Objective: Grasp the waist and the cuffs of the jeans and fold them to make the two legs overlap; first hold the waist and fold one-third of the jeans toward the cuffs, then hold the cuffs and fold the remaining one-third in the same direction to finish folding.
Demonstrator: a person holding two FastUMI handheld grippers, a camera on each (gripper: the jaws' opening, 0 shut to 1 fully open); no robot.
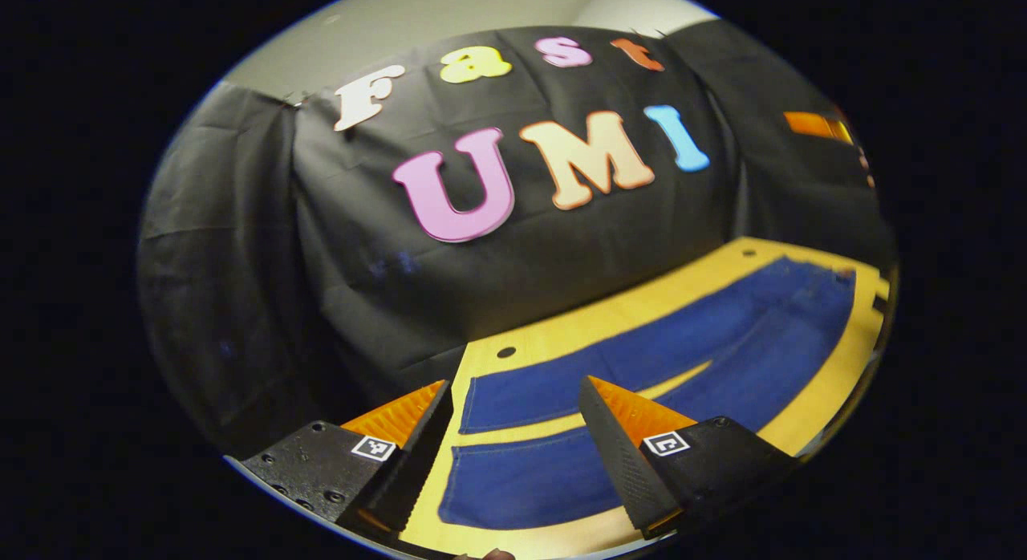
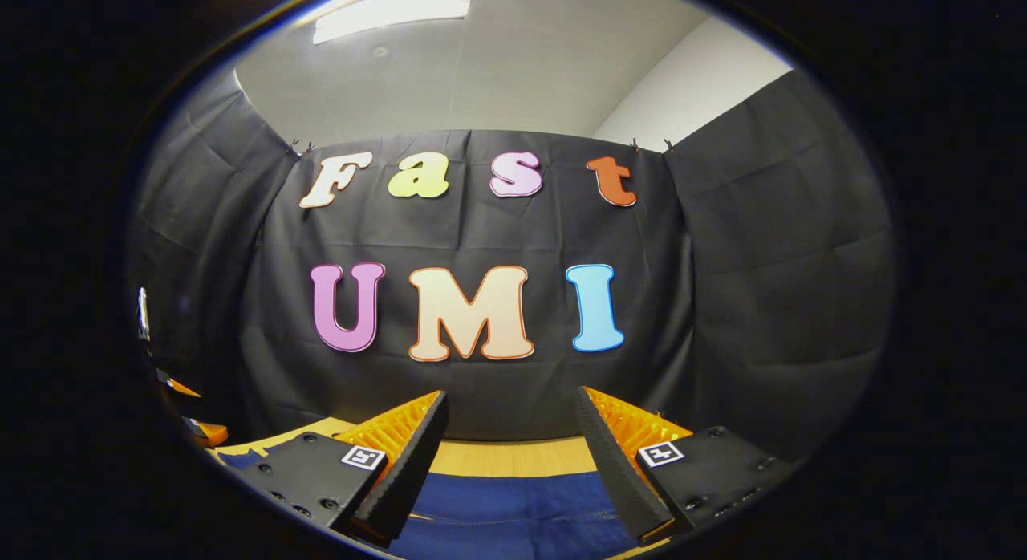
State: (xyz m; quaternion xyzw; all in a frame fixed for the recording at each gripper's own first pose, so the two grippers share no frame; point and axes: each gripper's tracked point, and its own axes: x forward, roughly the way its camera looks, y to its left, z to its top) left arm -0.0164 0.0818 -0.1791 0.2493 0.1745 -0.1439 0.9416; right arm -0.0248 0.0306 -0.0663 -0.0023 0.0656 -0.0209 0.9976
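Observation:
Dark blue jeans lie flat on a light wooden table, legs slightly apart. In the left gripper view the two cuffs are nearest, and the waist is far off at the right. My left gripper hovers open above the cuff end, holding nothing. In the right gripper view my right gripper is open and empty, raised over a broad stretch of the jeans near the table's back edge. It points level at the black cloth wall.
Black cloth walls stand close behind the table on the back and sides. A small round hole sits in the tabletop near the cuffs. Part of the other gripper shows at the far left of the right gripper view.

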